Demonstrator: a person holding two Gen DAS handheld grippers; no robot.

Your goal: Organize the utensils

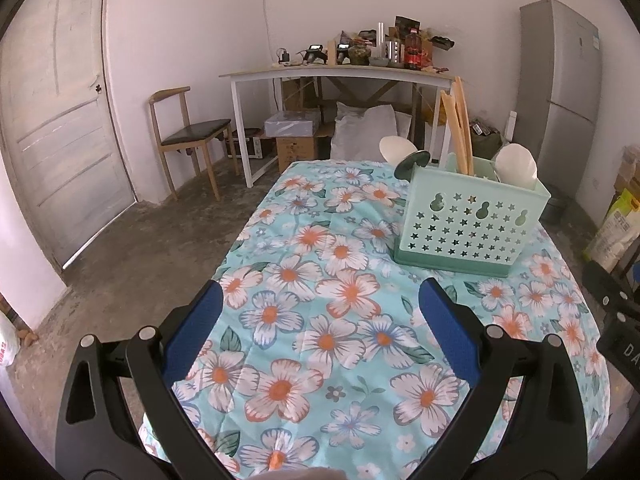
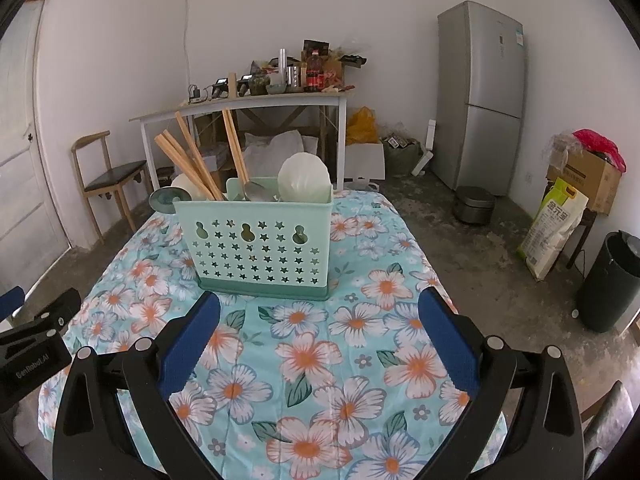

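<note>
Table under a flowered cloth, seen from both wrist cameras. Fridge against the back wall; desk loaded with clutter, and chair beside it. Utensil holder, pale green with star-shaped holes, standing upright on the cloth. It lies ahead of the right gripper, near its fingertips and slightly left of centre, not touched. From the left gripper the same holder lies ahead and to the right, farther off. Chopsticks lean out of the holder's left part; white spoons stand in its right part, with a metal spoon between. Dark green spoon and another white one show behind the holder's left edge; whether they sit inside cannot be told. Both grippers spread wide with nothing between the blue pads.
</note>
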